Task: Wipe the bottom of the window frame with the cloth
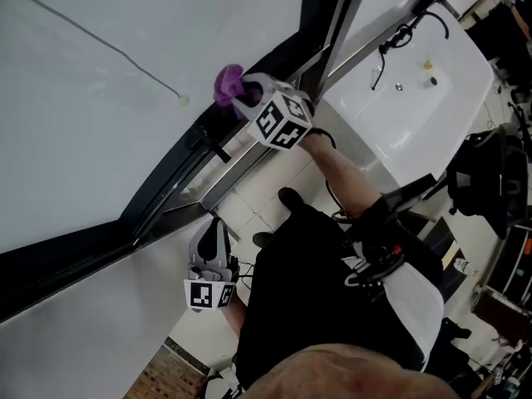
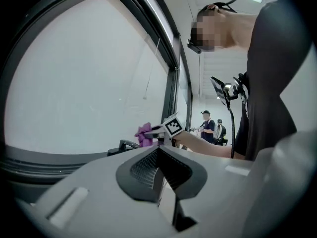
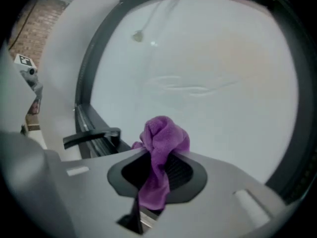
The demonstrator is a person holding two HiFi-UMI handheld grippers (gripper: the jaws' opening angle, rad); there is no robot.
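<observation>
The left hand-held gripper [image 1: 216,229] hangs low, below the bottom bar of the window frame [image 1: 75,268] and a little away from it, next to the white wall [image 1: 100,339] under the bar. Its jaws are pressed together and nothing is between them.

The bottom bar is dark and long. It runs from the near left corner up and away to the right. I think a wipe has to slide along that line.

A black window handle [image 1: 208,142] sits on the bar, about halfway along it. Just past the handle, farther right along the bar, is the purple cloth [image 3: 161,138]. It is bunched up in a ball and pokes out of the tip of the right hand-held gripper [image 1: 243,92]. The jaws of that one are squeezed on the cloth, and a tail of cloth hangs back between them. The ball of cloth points at the glass [image 1: 100,98], right by the bar. So the right one is at the bar with the cloth, and the left one is much farther off.

Some things are hard to see. From above, the marker cube [image 1: 283,121] hides the spot where the cloth meets the bar. I cannot tell if the cloth is touching the bar, touching the glass, or just above them. The near left end of the bar is cut off by the picture edge. The far right end slips behind a dark upright post [image 1: 328,23].
</observation>
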